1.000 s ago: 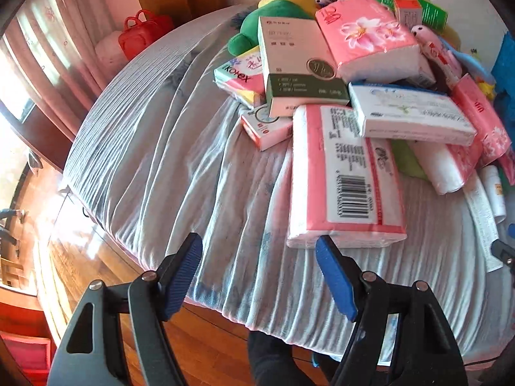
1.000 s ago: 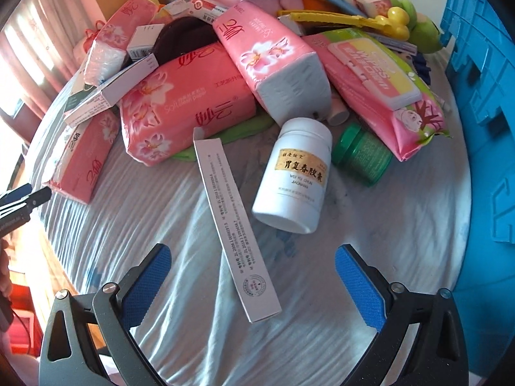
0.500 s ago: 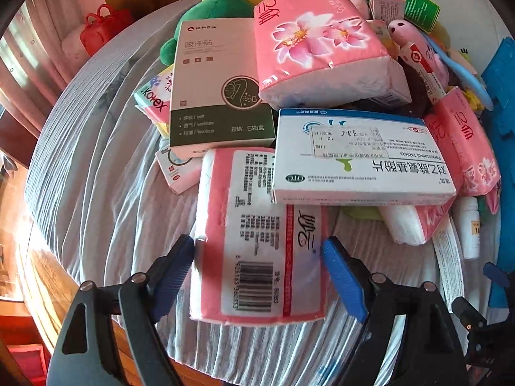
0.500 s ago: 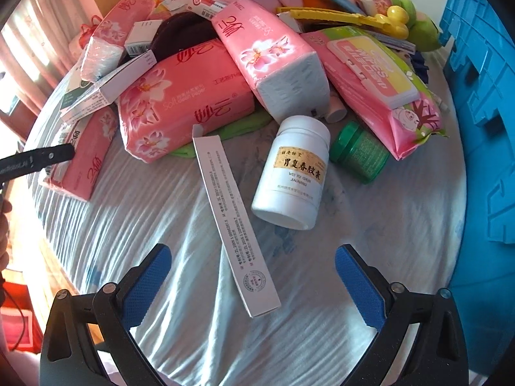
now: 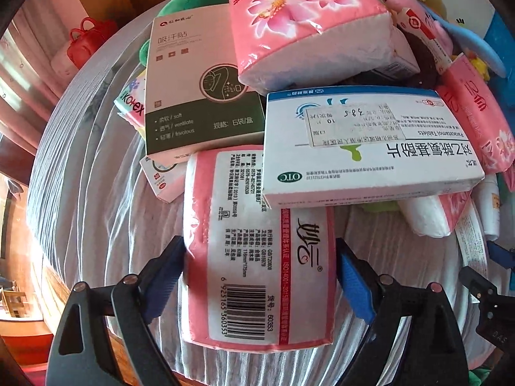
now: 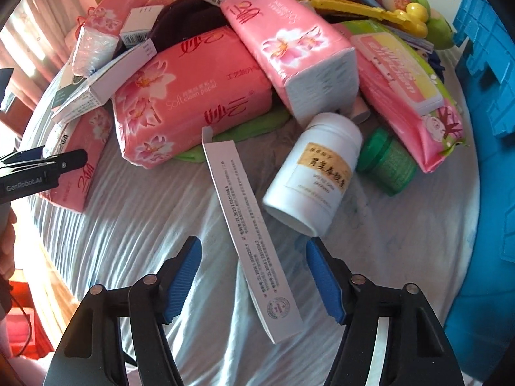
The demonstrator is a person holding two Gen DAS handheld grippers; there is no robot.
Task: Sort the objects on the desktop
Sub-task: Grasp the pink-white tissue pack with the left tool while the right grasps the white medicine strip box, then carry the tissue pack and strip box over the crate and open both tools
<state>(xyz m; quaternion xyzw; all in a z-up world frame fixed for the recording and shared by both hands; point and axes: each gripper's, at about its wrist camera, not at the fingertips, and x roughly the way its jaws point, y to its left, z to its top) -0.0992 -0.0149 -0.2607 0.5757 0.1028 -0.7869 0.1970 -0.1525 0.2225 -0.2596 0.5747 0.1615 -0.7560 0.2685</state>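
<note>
A pink tissue pack [image 5: 257,241] with a barcode label lies flat on the striped cloth, its far end under a white and blue medicine box [image 5: 370,148]. My left gripper [image 5: 259,283] straddles the pack's near end with the jaws opening, pads right beside its sides. In the right wrist view a long thin white carton [image 6: 251,234] lies between the jaws of my right gripper [image 6: 254,280]. Those jaws are closing, with cloth showing on both sides of the carton. A white pill bottle [image 6: 315,173] lies just past the right pad.
Behind both grippers rises a heap of pink tissue packs [image 6: 193,96], a wet-wipes pack [image 6: 408,96], a green jar [image 6: 386,167], a green and white box [image 5: 199,90] and plush toys. A blue crate [image 6: 489,96] stands at the right. The table edge [image 5: 64,257] drops off at the left.
The left gripper moved forward over the barcode tissue pack and its jaws widened to straddle it. The right gripper stayed in place and its jaws narrowed around the long carton.
</note>
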